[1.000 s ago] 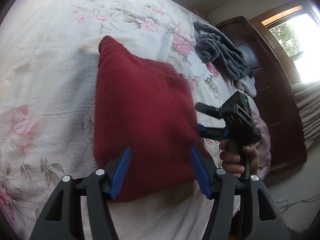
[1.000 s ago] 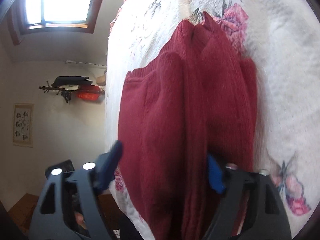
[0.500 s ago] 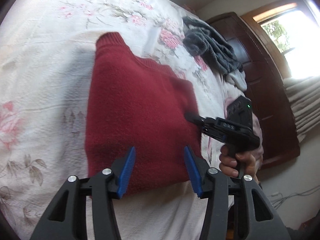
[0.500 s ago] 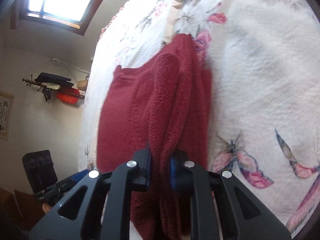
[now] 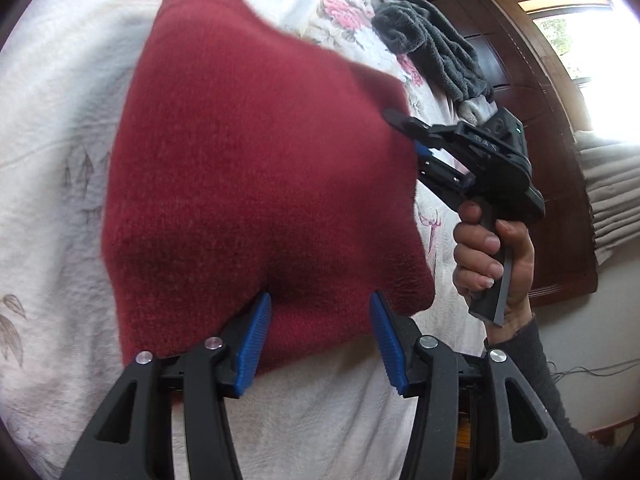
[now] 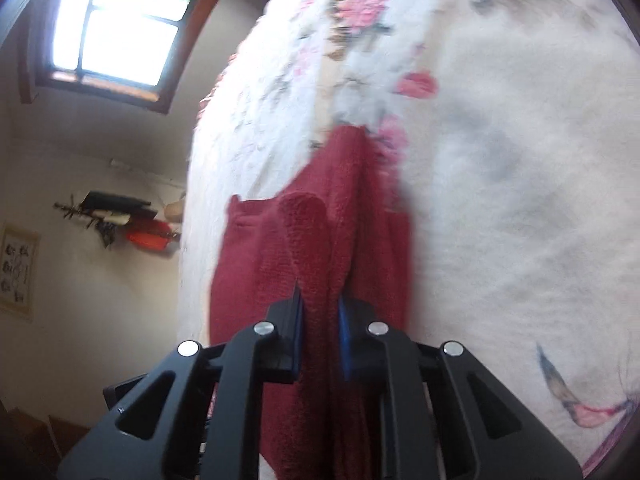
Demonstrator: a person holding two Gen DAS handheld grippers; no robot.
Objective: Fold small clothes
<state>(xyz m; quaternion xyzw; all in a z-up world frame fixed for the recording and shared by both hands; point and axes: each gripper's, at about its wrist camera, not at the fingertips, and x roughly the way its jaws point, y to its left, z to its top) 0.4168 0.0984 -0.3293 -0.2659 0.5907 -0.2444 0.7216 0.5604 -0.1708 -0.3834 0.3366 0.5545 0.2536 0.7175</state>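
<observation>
Two grippers work the red sweater (image 5: 256, 168): right gripper (image 6: 320, 316) pinches its edge; left gripper (image 5: 320, 336) hovers spread.

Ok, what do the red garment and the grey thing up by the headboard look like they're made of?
Red garment: knitted, probably wool or acrylic; matte, fuzzy surface with fine ribbing showing. Grey thing: likely plush fleece or terry; thick, soft pile, crumpled in folds.

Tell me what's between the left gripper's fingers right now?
In the left wrist view, the near edge of the red sweater lies between the open left gripper fingers, unclamped, with white floral bedspread below it.
</observation>
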